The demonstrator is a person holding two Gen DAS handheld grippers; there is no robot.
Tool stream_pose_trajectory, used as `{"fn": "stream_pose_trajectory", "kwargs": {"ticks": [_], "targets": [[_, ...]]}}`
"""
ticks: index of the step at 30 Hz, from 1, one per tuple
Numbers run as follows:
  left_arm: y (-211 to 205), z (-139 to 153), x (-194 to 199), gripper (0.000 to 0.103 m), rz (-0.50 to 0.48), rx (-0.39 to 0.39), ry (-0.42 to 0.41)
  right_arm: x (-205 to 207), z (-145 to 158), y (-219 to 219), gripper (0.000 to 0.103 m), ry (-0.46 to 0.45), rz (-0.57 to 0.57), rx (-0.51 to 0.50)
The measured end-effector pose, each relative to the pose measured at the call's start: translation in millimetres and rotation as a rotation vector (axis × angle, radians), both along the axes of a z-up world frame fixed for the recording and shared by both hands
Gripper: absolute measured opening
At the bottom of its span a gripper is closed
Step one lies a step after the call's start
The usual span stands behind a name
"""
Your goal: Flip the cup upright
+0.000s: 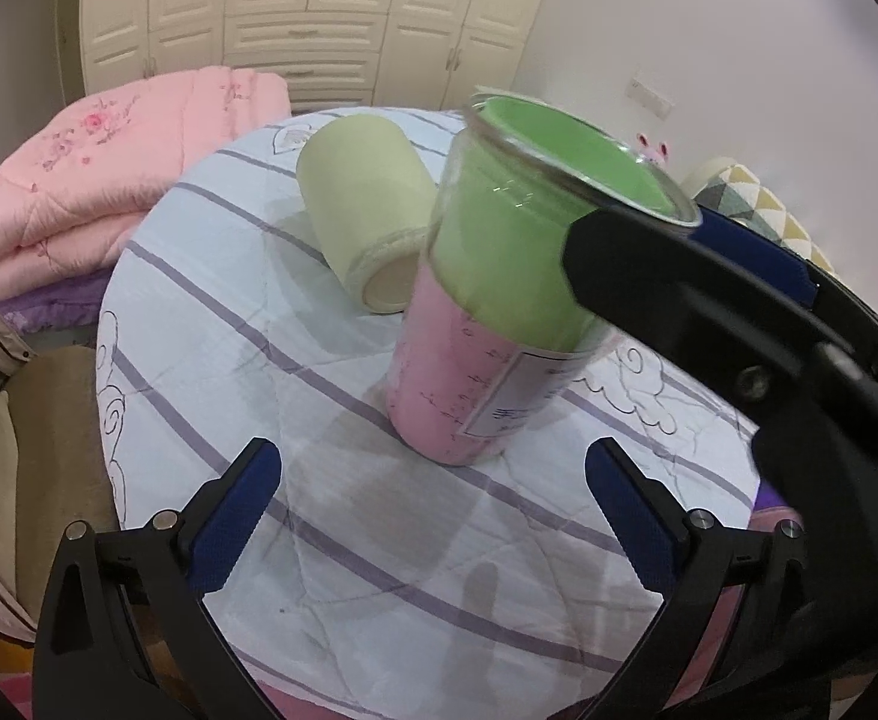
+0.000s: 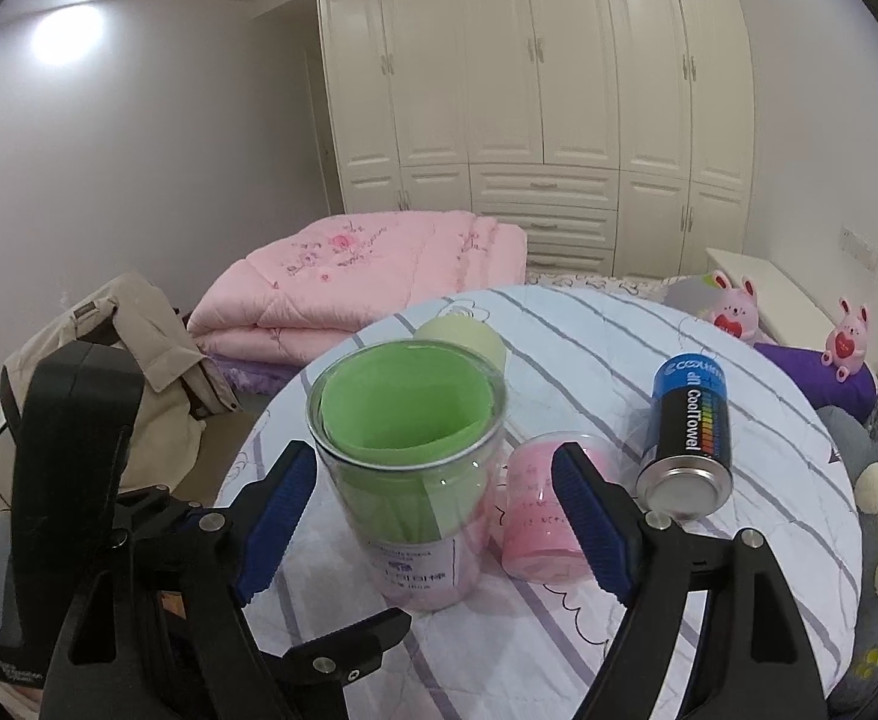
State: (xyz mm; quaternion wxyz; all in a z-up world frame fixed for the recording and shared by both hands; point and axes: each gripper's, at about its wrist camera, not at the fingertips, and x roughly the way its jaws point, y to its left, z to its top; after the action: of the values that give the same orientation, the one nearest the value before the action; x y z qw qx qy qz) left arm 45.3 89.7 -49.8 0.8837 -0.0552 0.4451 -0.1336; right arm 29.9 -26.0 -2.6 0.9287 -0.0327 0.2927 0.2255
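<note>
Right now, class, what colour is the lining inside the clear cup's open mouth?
Green, best seen in the right wrist view, inside the clear cup.

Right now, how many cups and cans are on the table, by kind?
Cups: 3 (green cup, pink cup, pale yellow cup)
Cans: 1 (blue can)
Total: 4

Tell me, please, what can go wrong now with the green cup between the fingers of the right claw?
1. The green cup stands mouth up between the open fingers of the right claw. It looks tilted in the left wrist view, so a careless pull-back could catch its rim and tip it.
2. The pink cup sits just behind one finger and might get knocked.
</note>
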Motion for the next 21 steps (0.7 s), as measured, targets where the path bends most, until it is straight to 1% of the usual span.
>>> {"fn": "stream_pose_trajectory", "kwargs": {"ticks": [5,10,14,21], "targets": [[-5.8,5.1,-6.6,0.103,-0.004,0.017,-0.021,-9.4,5.8,-8.7,0.082,-0.014,-0.007,0.017],[-16.1,13.0,-18.7,0.103,-0.006,0.058,-0.049,-18.7,12.3,-19.4,0.082,-0.029,-0.011,0.045],[-22.5,21.2,-28.3,0.103,-0.001,0.085,-0.087,-26.4,17.3,-31.7,0.082,-0.042,-0.026,0.065],[-29.6,38.6,-44.1,0.103,0.036,0.144,-0.165,-42.7,25.2,-58.4,0.082,-0.071,-0.076,0.086]]}}
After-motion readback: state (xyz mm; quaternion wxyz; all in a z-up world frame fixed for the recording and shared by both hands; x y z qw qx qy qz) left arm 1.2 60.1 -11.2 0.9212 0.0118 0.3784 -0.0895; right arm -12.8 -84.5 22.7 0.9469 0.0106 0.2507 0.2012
